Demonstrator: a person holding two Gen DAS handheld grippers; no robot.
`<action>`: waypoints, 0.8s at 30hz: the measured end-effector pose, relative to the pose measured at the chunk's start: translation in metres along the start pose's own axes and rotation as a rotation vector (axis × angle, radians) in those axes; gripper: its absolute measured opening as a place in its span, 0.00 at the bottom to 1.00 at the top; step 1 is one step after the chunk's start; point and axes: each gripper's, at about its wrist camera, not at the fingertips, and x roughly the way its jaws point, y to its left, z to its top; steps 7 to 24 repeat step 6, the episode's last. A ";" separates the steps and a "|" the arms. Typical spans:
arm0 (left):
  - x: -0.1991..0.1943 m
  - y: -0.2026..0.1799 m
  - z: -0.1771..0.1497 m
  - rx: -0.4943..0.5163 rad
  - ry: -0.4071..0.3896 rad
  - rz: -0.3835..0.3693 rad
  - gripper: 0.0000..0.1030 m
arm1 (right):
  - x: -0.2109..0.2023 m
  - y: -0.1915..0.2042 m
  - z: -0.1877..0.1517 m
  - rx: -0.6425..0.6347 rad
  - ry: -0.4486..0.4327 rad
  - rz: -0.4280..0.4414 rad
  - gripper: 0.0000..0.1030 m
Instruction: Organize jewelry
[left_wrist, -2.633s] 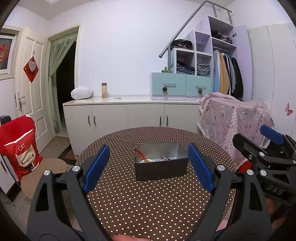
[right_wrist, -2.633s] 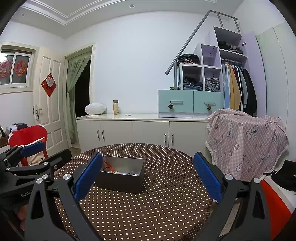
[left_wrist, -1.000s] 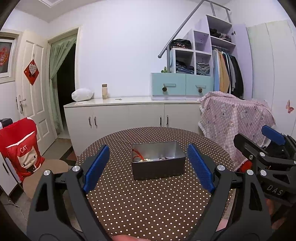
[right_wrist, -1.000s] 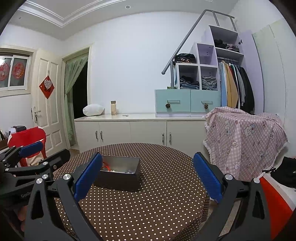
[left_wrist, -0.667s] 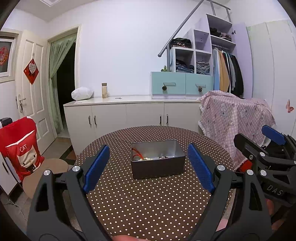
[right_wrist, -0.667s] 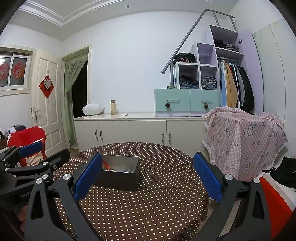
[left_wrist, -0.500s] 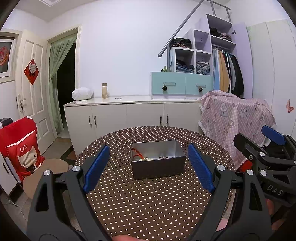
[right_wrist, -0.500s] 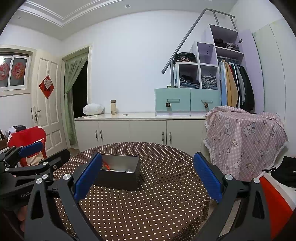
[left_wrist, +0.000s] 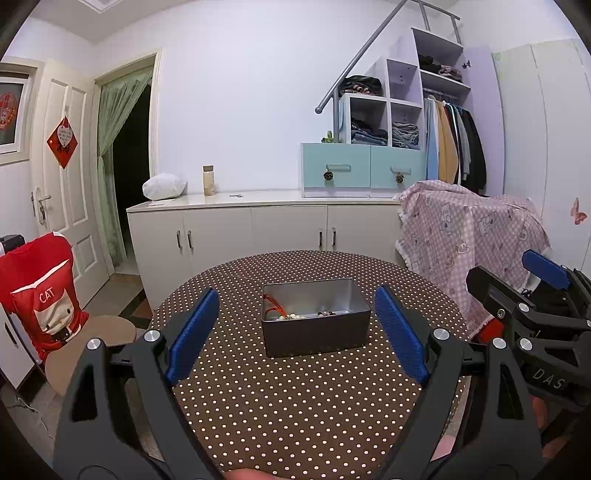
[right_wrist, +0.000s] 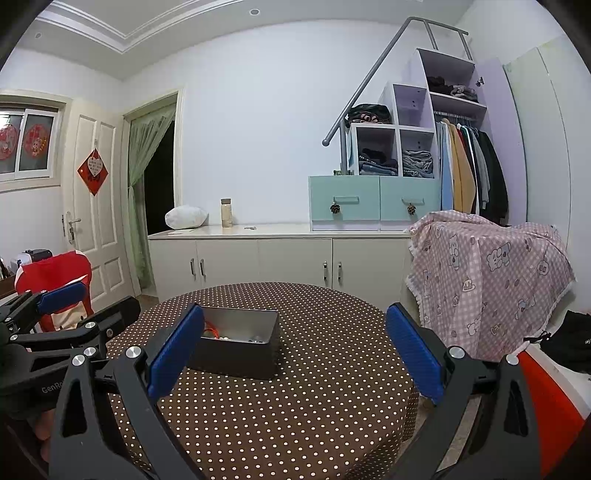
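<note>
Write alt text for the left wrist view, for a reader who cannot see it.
An open left gripper with blue pads hangs over a round table in a brown polka-dot cloth, aimed at an open grey metal box holding beads and a red cord. The right gripper shows at the right edge. White cabinets and a wardrobe stand behind.

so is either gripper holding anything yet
No. The left gripper and right gripper are both open and empty; the jewelry sits in the tin.
</note>
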 end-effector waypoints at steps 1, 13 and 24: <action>0.000 -0.001 0.000 0.000 0.001 0.001 0.82 | 0.000 0.000 0.000 0.001 0.000 0.000 0.92; 0.000 -0.001 -0.001 0.001 0.000 0.000 0.82 | 0.000 0.000 -0.001 0.003 0.002 0.002 0.92; 0.000 -0.001 -0.001 0.001 0.000 0.000 0.82 | 0.000 0.000 -0.001 0.003 0.002 0.002 0.92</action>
